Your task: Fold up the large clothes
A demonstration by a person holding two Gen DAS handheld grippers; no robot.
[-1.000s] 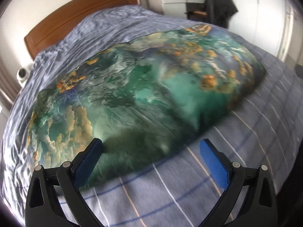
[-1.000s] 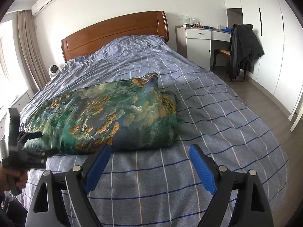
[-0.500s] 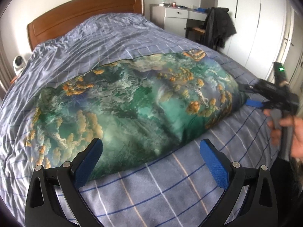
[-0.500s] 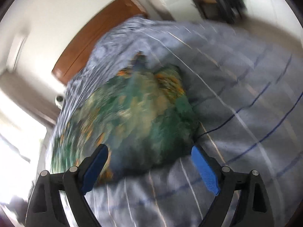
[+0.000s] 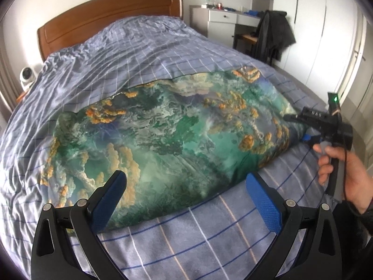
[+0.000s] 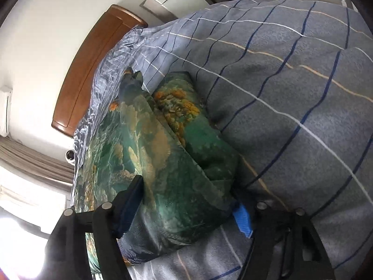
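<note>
A wooden headboard (image 5: 109, 16) is seen behind the checked bedspread (image 5: 144, 53); a dark jacket (image 5: 272, 35) is draped over a chair.

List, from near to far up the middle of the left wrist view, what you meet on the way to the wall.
Left tongs → checked bedcover → folded green printed cloth → wooden headboard.

Bedspread (image 5: 144, 53) beyond quilt (image 5: 163, 140) lies open (wrinkled).

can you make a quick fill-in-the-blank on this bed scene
1. The folded green landscape-print cloth lies on a blue ____ bedcover.
2. The wooden ____ stands at the bed's far end.
3. The right tool straddles the cloth's ____.
4. A dark jacket hangs over a ____.

Missing: checked; headboard; end; chair
</note>
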